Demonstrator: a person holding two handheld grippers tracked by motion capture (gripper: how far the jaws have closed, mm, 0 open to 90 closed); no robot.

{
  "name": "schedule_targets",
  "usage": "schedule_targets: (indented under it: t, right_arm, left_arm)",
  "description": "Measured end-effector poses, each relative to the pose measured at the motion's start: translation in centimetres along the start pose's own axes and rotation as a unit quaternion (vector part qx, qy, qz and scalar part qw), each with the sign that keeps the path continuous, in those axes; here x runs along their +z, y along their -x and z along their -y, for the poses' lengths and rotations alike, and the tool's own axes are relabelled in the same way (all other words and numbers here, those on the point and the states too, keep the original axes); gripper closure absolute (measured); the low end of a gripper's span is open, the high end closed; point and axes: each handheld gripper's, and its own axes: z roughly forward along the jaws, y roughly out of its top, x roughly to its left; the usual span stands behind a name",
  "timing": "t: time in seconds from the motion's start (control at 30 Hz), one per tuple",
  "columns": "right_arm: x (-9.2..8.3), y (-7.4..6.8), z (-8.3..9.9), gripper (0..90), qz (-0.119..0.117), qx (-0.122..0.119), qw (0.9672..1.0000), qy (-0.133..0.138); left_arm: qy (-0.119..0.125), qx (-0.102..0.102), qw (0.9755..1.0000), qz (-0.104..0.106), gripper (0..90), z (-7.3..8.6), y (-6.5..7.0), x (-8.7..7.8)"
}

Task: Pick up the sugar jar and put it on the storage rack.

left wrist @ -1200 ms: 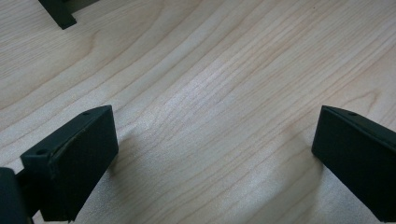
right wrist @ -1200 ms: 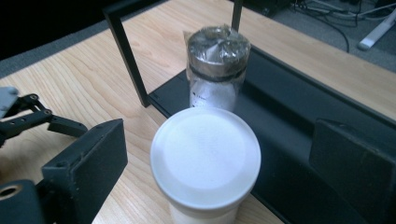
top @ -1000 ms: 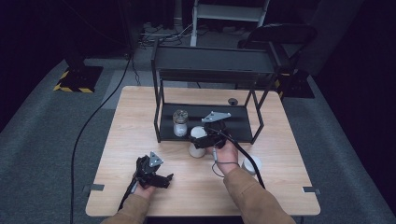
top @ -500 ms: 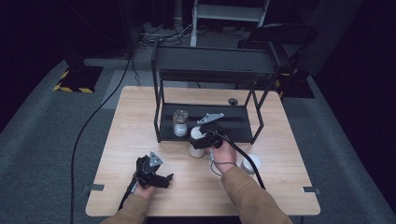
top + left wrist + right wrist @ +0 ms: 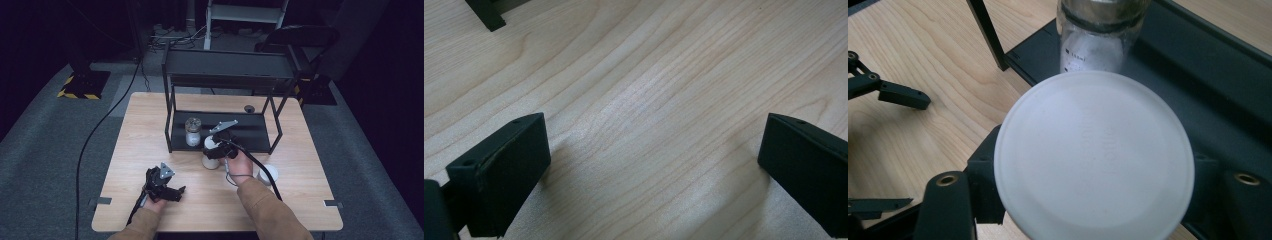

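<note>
White plastic, round and flat-topped: the lidded white plastic jar (image 5: 1094, 157) stands on the pale wooden table (image 5: 150, 130) just in front of the black metal two-tier rack (image 5: 225, 67), and the right gripper (image 5: 216, 151) has just been closing its jaws onto it. In the right gripper view the black jaws flank the jar below the lid's rim on both sides, clamped on the body.

Nearest the person, the left gripper (image 5: 165, 187) rests on the table with its jaws wide apart over bare wood, holding nothing.

I judge the jar light and stiff, though its smooth wall could slip. The hold just under the lid looks sound, since the wider rim would catch on the pads if it slid.

Beyond it, on the rack's lower shelf, a clear glass jar with white contents (image 5: 1100, 35) stands very near; it is likely heavier and breakable, so the lift should avoid knocking it.
</note>
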Motion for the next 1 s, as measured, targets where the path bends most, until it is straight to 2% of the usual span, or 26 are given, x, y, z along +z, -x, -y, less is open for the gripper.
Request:
schedule_targets:
  t: [0.1,0.33,1.0]
  right_arm:
    - [-0.6,-0.1,-0.1,33.3,-0.001,-0.003,0.9999,0.011]
    - [-2.0,-0.1,-1.1,33.3,0.000,-0.011,0.9998,0.017]
    - [-4.9,0.8,-3.5,33.4,0.013,-0.005,0.9995,0.029]
  left_arm:
    - [0.000,0.000,1.0000,0.000,0.0,0.0,0.0,0.0]
    - [0.000,0.000,1.0000,0.000,0.0,0.0,0.0,0.0]
    - [0.000,0.000,1.0000,0.000,0.0,0.0,0.0,0.0]
